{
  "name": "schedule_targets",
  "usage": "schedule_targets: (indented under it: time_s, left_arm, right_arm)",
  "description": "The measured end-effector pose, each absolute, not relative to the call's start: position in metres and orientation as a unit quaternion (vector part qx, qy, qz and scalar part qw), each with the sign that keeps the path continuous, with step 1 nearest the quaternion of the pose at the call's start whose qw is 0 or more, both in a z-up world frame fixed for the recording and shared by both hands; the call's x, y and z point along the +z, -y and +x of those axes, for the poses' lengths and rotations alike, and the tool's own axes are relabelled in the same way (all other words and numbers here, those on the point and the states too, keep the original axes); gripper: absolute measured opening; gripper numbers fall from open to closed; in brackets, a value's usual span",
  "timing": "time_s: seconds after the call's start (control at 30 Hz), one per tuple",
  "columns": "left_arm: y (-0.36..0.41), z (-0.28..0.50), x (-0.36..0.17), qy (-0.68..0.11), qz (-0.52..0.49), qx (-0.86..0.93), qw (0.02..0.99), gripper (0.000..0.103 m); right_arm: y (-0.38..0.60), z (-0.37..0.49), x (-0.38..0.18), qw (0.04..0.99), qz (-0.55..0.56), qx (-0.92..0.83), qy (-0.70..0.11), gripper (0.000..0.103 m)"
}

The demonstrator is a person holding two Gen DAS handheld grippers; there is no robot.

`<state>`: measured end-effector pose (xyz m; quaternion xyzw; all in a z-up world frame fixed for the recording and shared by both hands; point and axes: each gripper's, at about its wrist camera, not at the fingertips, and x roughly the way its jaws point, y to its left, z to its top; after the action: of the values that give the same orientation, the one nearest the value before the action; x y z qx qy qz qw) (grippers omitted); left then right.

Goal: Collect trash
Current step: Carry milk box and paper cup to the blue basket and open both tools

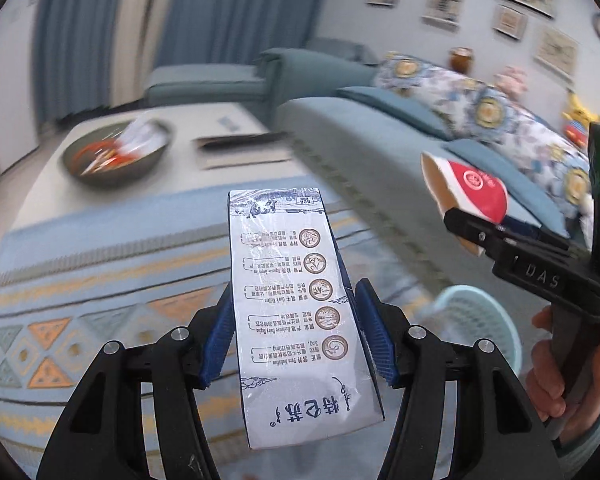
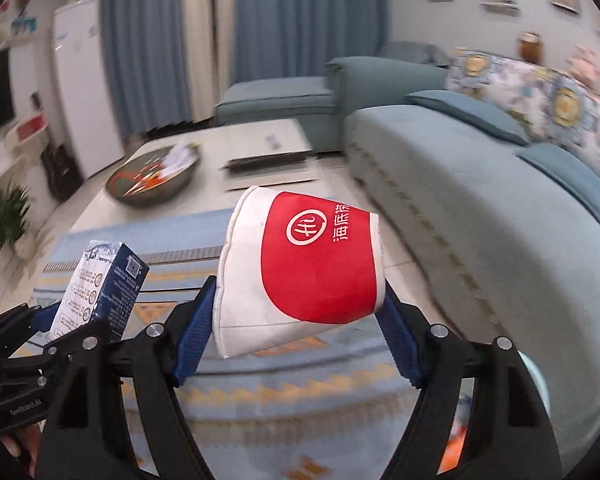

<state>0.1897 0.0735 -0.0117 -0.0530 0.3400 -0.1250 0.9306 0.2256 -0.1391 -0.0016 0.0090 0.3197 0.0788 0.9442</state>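
My left hand-held gripper clamps the milk carton over the rug; my right hand-held gripper squeezes the crumpled paper cup, basket below.

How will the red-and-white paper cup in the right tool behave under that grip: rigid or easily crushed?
Probably soft: the paper cup looks dented between the right tool pads. Likely light, since it is held sideways without sagging. Its round wall could slip or twist.
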Motion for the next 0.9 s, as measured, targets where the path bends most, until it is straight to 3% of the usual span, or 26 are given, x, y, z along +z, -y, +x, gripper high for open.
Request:
schedule_targets:
  time_s: [0.2,0.43,0.67,0.77,0.9]
  left_arm:
    - [0.035,0.186,0.006,-0.335,-0.035,-0.199,0.92,0.056]
    - [0.147,0.19,-0.029,-0.377,0.0,-0.258,0.89,0.056]
    - [0.202,0.205,-0.082,-0.426,0.025,-0.284,0.859,0.058]
    - [0.213,0.21,-0.094,-0.437,0.03,-0.289,0.852,0.067]
    - [0.213,0.207,-0.096,-0.437,0.031,-0.289,0.851,0.071]
  right_arm:
    - [0.25,0.198,-0.01,0.937,0.045,-0.002,-0.347,0.072]
    - [0.351,0.187,-0.07,0.895,0.113,-0.069,-0.427,0.073]
    - [0.393,0.181,-0.13,0.857,0.163,-0.099,-0.479,0.074]
    - [0.406,0.179,-0.143,0.848,0.178,-0.104,-0.488,0.074]
    - [0.412,0.173,-0.146,0.846,0.194,-0.103,-0.486,0.074]
